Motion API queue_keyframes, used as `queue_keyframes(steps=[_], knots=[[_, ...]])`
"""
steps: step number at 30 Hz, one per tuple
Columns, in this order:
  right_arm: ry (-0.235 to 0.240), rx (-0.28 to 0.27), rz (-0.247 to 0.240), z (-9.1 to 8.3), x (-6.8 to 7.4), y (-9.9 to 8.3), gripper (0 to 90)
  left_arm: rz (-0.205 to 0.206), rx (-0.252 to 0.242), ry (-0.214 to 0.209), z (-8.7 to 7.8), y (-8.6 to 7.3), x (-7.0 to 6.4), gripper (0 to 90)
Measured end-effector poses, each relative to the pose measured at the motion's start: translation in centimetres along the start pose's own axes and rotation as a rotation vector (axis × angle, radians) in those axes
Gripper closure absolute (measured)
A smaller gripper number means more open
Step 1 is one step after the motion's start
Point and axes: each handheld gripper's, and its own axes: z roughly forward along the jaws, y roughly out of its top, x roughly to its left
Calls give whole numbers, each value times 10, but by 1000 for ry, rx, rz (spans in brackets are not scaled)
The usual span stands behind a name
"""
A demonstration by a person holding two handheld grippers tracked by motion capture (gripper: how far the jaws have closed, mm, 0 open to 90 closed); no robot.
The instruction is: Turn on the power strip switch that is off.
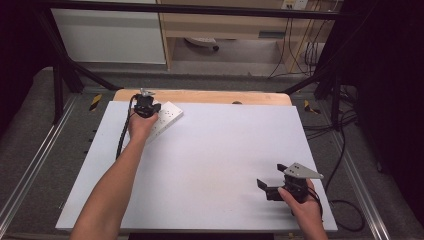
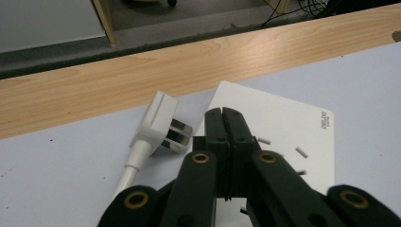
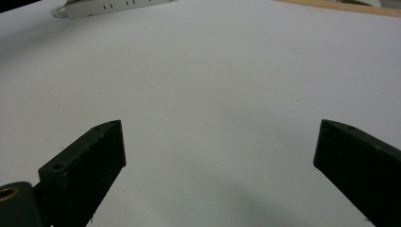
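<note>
We see the white table [image 1: 210, 165] bearing a white power strip [image 2: 283, 127] at its far left corner. Over the strip hangs our left gripper [image 2: 223, 124], jaws pressed together on nothing; our right gripper [image 3: 220, 156], well away from it, gapes wide. Just beside the strip's end lies its white plug [image 2: 161, 124]. We judge grasping the plug comes next, which requires opening first. The strip's corner lettering is too blurred to read.

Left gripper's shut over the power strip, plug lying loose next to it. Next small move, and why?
Probably open the left gripper and shift it toward the plug. Its jaws are pressed together over the power strip and hold nothing, while the plug lies unplugged on the white mat just beside the strip, prongs facing it. The right gripper sits open at the near right, far from both.
</note>
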Motion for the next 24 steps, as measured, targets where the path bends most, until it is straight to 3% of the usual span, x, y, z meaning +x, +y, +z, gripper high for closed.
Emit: queue_keyframes(steps=[24], knots=[[3, -2, 0, 0, 0, 0, 34, -1, 11, 9, 4, -1, 0, 900]])
